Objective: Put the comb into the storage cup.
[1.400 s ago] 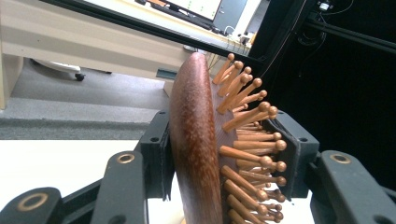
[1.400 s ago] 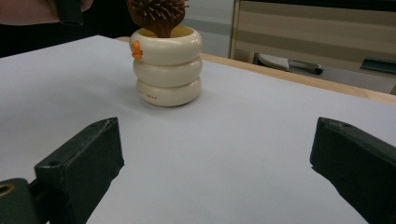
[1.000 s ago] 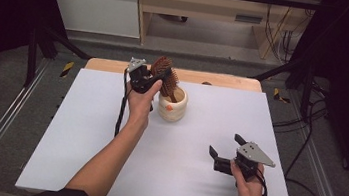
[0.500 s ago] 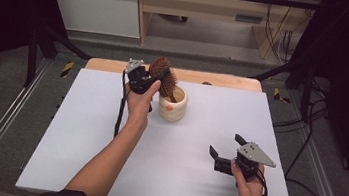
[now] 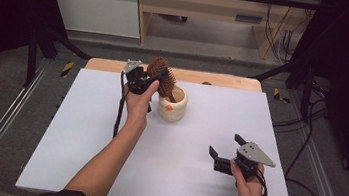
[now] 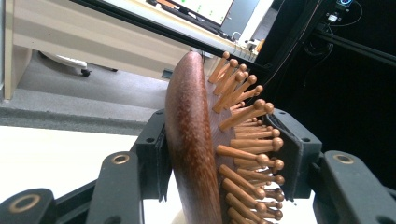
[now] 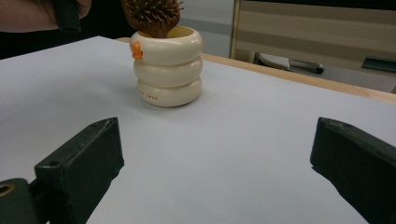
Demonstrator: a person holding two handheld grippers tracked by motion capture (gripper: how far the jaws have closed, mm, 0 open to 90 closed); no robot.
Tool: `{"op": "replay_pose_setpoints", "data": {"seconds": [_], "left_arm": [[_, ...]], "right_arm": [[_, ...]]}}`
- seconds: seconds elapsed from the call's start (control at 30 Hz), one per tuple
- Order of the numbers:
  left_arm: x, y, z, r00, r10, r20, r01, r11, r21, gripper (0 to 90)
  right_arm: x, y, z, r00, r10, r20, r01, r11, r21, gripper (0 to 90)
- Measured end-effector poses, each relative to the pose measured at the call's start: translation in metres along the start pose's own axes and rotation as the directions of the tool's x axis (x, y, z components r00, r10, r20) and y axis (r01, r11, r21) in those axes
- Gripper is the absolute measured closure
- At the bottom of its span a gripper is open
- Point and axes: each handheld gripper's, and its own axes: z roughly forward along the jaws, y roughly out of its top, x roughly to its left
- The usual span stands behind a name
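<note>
Hairbrush (image 6: 196,140) head between left gripper (image 5: 150,81) fingers (image 6: 154,149), handle in cup (image 5: 172,105)

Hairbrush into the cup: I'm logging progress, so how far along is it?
Done: the hairbrush stands handle-down in the cream cup. In hand: the left gripper holds the brush head between its jaws. Left: letting go and drawing away. The right gripper waits open.

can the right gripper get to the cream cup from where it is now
Probably yes: the right gripper stands open over bare table with nothing before the cream cup, though the hairbrush stands in it.
</note>
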Motion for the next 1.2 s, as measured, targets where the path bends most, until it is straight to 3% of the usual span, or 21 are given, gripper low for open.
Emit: {"op": "replay_pose_setpoints", "data": {"seconds": [1.2], "left_arm": [[0.0004, -0.0021, 0.0, 0.9992, 0.037, -0.017, -0.037, 0.9993, -0.002, 39.9]], "right_arm": [[0.0012, -0.0005, 0.0014, 0.9999, 0.003, -0.013, -0.003, 1.0, 0.012, 2.8]]}}
